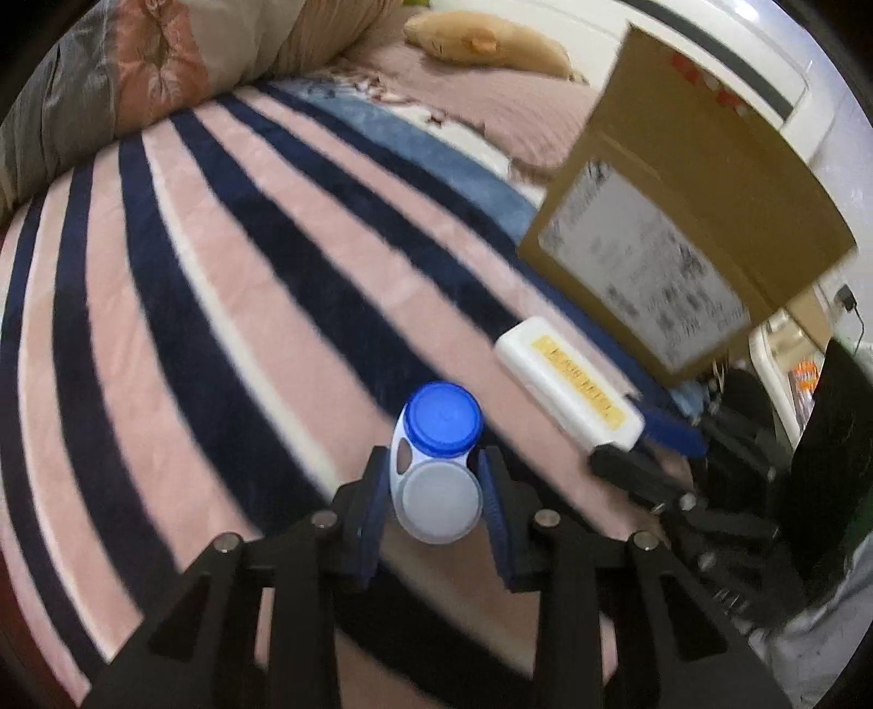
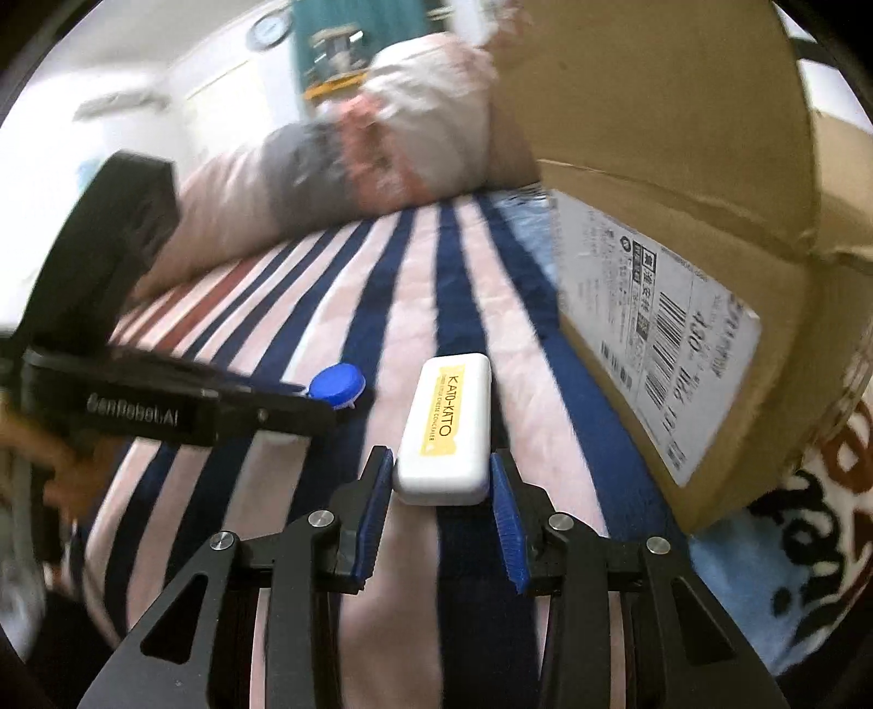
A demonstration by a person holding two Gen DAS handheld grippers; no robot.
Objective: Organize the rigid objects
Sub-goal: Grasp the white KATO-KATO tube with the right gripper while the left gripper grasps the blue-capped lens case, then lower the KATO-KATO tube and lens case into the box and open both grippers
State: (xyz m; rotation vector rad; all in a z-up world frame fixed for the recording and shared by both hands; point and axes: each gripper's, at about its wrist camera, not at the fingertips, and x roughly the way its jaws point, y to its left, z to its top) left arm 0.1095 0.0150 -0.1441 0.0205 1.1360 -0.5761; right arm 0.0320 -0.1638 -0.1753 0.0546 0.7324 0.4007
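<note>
A small white bottle with a blue cap [image 1: 439, 463] sits between the fingers of my left gripper [image 1: 436, 480], which is shut on it above the striped blanket; its cap also shows in the right wrist view [image 2: 335, 384]. A white rectangular case with a yellow KATO-KATO label [image 2: 447, 428] lies between the blue pads of my right gripper [image 2: 442, 480], which is shut on its near end. The case also shows in the left wrist view [image 1: 570, 390]. A cardboard box [image 2: 682, 218] with a shipping label stands to the right, also in the left wrist view [image 1: 687, 218].
A pink and navy striped blanket [image 1: 218, 272] covers the bed. A folded quilt [image 2: 354, 152] lies at the far end. A plush toy [image 1: 480, 41] lies at the back. Dark furniture [image 1: 818, 436] stands off the bed's right edge.
</note>
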